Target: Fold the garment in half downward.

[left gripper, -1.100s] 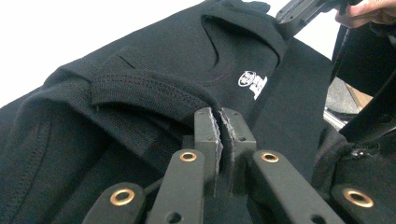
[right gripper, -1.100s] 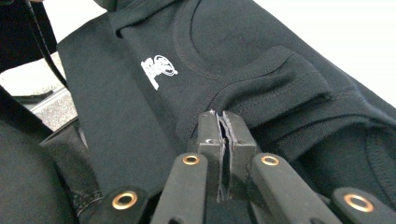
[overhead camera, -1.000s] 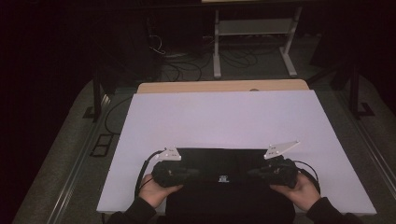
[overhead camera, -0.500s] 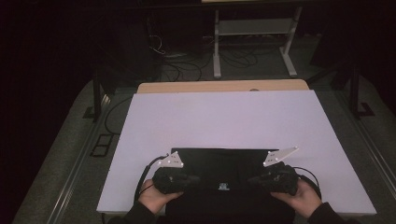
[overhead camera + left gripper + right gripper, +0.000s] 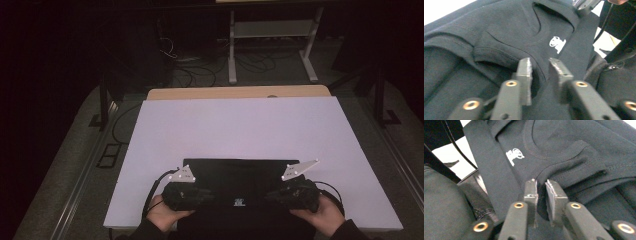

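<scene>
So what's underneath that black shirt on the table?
The black shirt lies folded on a white tabletop, which shows all round it except at the near edge. Whatever sits beneath the cloth itself is covered.

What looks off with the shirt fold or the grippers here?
Nothing stands out. The black shirt lies folded as a neat rectangle near the front edge of the white table. The left gripper and right gripper have just been opening, with cloth in both gaps.

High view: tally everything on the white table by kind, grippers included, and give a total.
Black T-shirt: 1
Handheld grippers: 2, the left gripper and the right gripper
White table itself, not counted
Total: 3
</scene>
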`<state>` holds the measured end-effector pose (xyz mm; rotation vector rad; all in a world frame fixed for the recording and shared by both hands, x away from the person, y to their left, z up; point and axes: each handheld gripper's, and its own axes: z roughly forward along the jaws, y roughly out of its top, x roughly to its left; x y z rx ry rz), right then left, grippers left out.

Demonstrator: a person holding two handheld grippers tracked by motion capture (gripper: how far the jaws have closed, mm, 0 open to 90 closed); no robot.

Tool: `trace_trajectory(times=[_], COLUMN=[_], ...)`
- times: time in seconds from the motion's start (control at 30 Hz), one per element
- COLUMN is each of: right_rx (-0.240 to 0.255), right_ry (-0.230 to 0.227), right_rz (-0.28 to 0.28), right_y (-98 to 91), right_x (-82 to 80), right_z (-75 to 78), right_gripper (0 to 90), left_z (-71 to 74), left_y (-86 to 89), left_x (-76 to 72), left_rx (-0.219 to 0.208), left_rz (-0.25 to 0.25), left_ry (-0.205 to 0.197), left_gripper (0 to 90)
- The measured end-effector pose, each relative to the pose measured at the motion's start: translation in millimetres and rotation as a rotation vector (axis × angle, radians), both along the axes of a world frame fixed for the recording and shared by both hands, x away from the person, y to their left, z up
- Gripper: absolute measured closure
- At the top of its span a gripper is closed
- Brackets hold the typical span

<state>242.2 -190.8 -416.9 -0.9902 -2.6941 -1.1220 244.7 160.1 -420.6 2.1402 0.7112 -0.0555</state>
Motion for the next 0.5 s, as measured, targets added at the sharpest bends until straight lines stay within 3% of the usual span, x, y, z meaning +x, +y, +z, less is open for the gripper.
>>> trace_trajectory(times=[0.13,0.4,0.5], right_rx=[0.004,0.000,0.011], right_ry=[-0.004,-0.049,-0.070], right_rz=[-0.009,-0.003,-0.011], right_y=[-1.6,0.2,-0.5], right_x=[-0.1,-1.5,-0.5], right_z=[2.2,10.2,15.6], right_gripper=[65.6,43.0,34.4], left_z=[0.2,4.1,6.7], left_y=[1.1,2.2,3.5], left_x=[-1.9,0.0,3.5], left_rx=[0.024,0.025,0.008], left_rz=[0.019,0.037,0.024], left_ry=[-0.033,-0.045,-0.026], left_gripper=[55.2,38.2,33.0])
